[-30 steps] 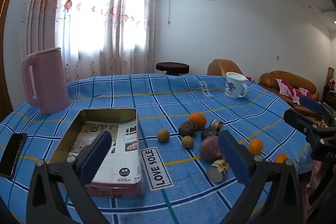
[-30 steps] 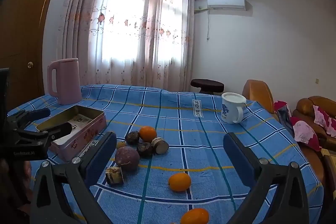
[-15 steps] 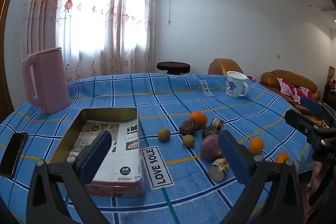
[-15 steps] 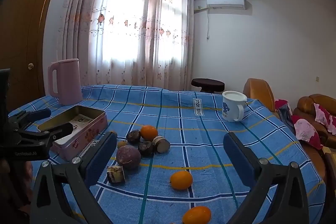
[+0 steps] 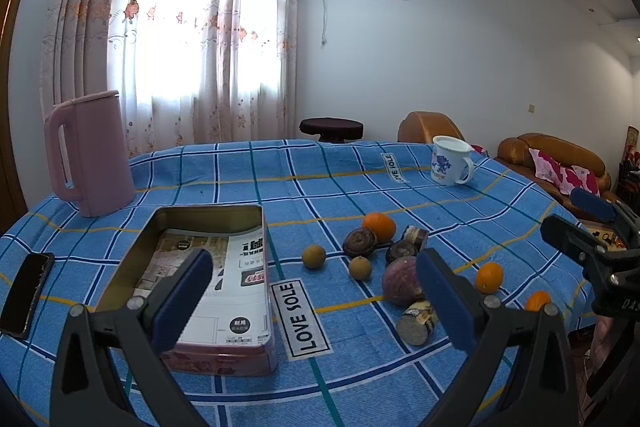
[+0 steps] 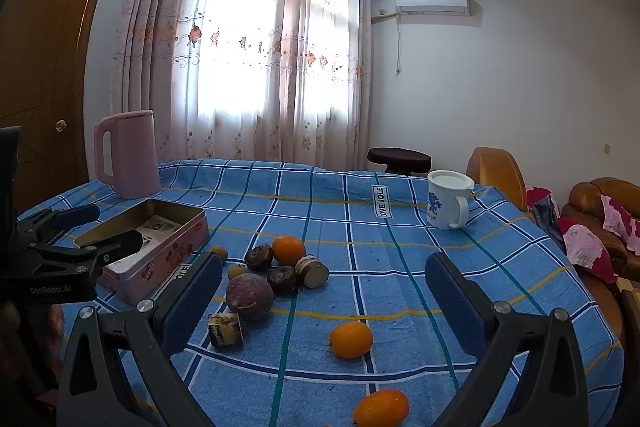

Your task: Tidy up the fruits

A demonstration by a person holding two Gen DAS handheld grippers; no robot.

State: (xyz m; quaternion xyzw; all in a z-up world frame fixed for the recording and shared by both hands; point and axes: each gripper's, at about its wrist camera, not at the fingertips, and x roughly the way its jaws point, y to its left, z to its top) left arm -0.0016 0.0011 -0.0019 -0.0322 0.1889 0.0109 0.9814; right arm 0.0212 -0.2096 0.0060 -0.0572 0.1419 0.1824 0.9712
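Note:
A pink tin box (image 5: 208, 279) (image 6: 154, 251) with paper inside lies open on the blue checked tablecloth. Right of it lie several fruits: an orange (image 5: 379, 225) (image 6: 288, 249), a purple passion fruit (image 5: 401, 285) (image 6: 249, 295), dark round fruits (image 5: 360, 242), small yellow-brown fruits (image 5: 313, 256) and two loose oranges (image 6: 351, 339) (image 6: 381, 407). My left gripper (image 5: 312, 303) is open and empty, above the box's right edge. My right gripper (image 6: 324, 303) is open and empty, above the table's near edge, over the loose oranges.
A pink kettle (image 5: 90, 157) stands at the back left. A white mug (image 5: 450, 165) stands at the back right. A black phone (image 5: 26, 293) lies left of the box. Brown sofas (image 5: 556, 163) stand beyond the table.
Both grippers have drifted slightly; the view has barely shifted. Nothing was taken hold of or moved.

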